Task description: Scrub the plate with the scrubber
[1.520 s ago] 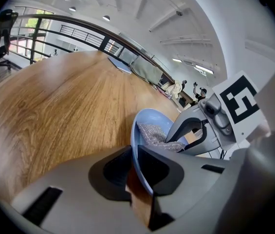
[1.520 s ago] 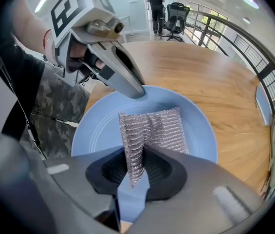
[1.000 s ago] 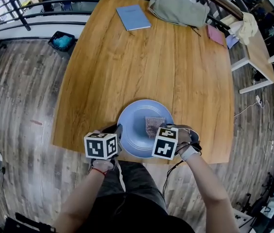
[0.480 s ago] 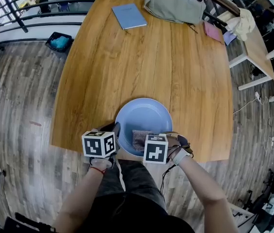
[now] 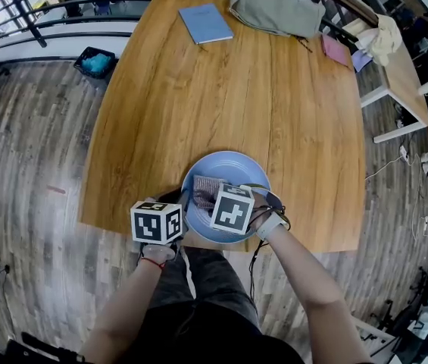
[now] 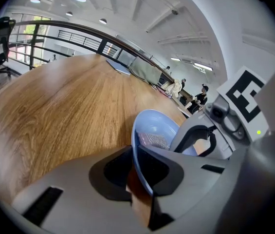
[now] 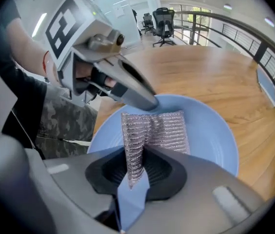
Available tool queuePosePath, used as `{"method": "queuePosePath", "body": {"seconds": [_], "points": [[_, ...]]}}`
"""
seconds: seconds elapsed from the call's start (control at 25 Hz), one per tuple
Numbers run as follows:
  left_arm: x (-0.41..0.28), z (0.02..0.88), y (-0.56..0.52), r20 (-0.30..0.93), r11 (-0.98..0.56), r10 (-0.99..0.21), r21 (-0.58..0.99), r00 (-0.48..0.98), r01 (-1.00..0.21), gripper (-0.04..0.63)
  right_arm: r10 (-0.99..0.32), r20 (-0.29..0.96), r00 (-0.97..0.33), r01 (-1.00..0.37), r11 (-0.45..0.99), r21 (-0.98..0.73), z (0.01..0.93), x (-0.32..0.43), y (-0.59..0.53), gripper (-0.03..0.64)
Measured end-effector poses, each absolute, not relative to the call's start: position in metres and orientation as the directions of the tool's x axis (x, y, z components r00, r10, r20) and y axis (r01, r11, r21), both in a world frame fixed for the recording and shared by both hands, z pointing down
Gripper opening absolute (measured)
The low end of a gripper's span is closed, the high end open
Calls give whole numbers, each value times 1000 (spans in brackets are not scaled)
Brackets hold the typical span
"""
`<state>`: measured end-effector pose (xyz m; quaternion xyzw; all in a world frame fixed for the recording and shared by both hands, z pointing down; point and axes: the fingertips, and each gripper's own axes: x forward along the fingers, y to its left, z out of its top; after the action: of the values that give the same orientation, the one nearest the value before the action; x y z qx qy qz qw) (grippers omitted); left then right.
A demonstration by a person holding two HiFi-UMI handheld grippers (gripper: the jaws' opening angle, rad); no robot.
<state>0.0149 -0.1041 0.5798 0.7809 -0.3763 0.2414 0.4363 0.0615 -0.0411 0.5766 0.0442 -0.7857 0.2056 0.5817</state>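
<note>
Scrubbing looks underway: right gripper (image 7: 135, 174) jaws pinch the silvery mesh scrubber (image 7: 164, 128) down on the blue plate (image 5: 236, 165). Left gripper (image 6: 136, 179) jaws, nearly closed, clamp its near rim on the wooden table (image 5: 198, 89). Plenty left, I'd guess.

Plate (image 5: 238, 169) at near edge of table (image 5: 198, 105), scrubber (image 5: 204, 186) in plate, left gripper (image 6: 136, 154) on left rim, right gripper (image 7: 137, 155) on scrubber, book (image 5: 207, 23) and bag (image 5: 274, 10) behind.
</note>
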Motion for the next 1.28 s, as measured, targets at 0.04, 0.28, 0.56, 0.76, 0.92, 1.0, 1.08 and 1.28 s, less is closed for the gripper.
{"method": "queuePosePath", "body": {"seconds": [0.04,0.28,0.56,0.76,0.92,1.0,1.08,1.28], "points": [[15,580,-104,706,-341,-374,499,602,-797,32,137,938,-320,-313,919,-241,577,62,-50,87],[15,578,-104,707,-370,-373,481,602,-795,34,-31,958,-286,-385,919,-85,579,81,-83,87],[15,578,-105,703,-374,-379,478,601,-795,34,-170,971,-167,-523,851,59,584,146,-97,87],[15,577,-105,702,-364,-388,479,598,-799,34,-109,976,-189,-615,788,-31,581,172,-70,87],[17,577,-107,701,-361,-396,475,593,-803,30,-18,973,-232,-648,748,-141,579,182,-40,87],[19,578,-108,700,-355,-400,477,591,-804,26,39,961,-272,-664,716,-217,578,185,-24,87],[20,578,-110,700,-349,-403,478,589,-806,25,107,942,-319,-662,686,-302,576,183,-8,87],[25,578,-105,690,-380,-334,525,642,-761,25,248,889,-386,-613,651,-448,576,172,18,89]]}}
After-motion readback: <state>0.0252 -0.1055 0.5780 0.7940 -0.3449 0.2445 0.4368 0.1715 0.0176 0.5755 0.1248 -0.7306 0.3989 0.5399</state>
